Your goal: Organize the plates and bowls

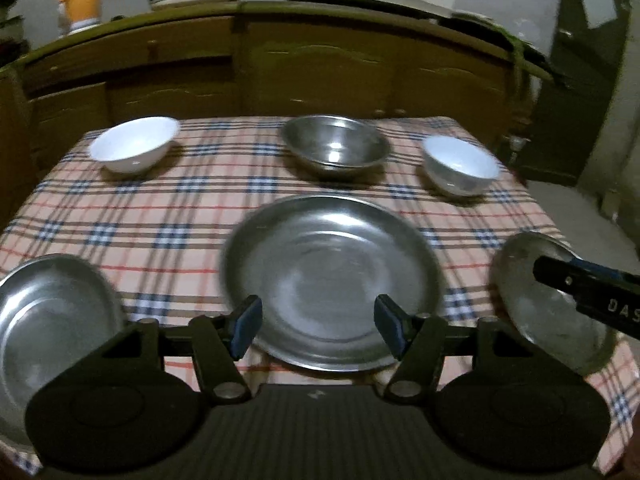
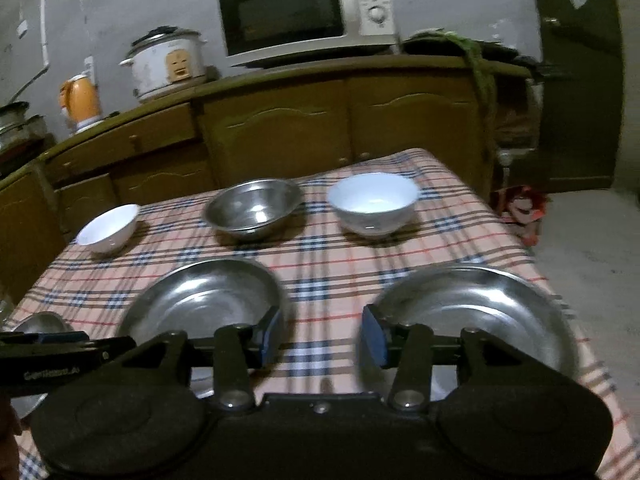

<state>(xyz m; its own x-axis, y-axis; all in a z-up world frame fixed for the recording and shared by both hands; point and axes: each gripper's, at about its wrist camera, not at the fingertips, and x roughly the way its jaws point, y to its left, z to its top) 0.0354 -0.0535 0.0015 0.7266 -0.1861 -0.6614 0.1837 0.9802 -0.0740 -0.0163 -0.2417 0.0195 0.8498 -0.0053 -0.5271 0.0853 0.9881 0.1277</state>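
The large steel plate [image 1: 332, 280] sits on the checked tablecloth [image 1: 160, 216] and serves as the landmark here. Behind it, toward the wooden cabinets [image 1: 320, 76], stands the steel bowl [image 1: 335, 146]; to the back left of the plate is a white bowl [image 1: 134, 144], to the back right a second white bowl [image 1: 460, 166]. Left of the plate lies a smaller steel plate [image 1: 52, 328], its near edge cut off by the frame and partly covered by the gripper body. Right of the plate lies another steel plate [image 1: 540, 312], partly hidden behind a dark tool end (the right gripper seen from the side, lettering too blurred to read).

The left gripper [image 1: 316, 330] hangs over the near rim of the large plate, jaws spread, blue pads clear of the metal, nothing between them. The right gripper [image 2: 322, 338] has its jaws parted too, empty, over the cloth between the large plate and the right-hand plate [image 2: 480, 312]; whether a pad brushes either rim is hard to make out.

Both views are smeared with motion blur. On the counter behind the plate stand a microwave [image 2: 304, 12], a rice cooker [image 2: 168, 64] and an orange kettle [image 2: 80, 100]; a red object [image 2: 522, 208] on the floor past the table's far right corner is too blurred to identify
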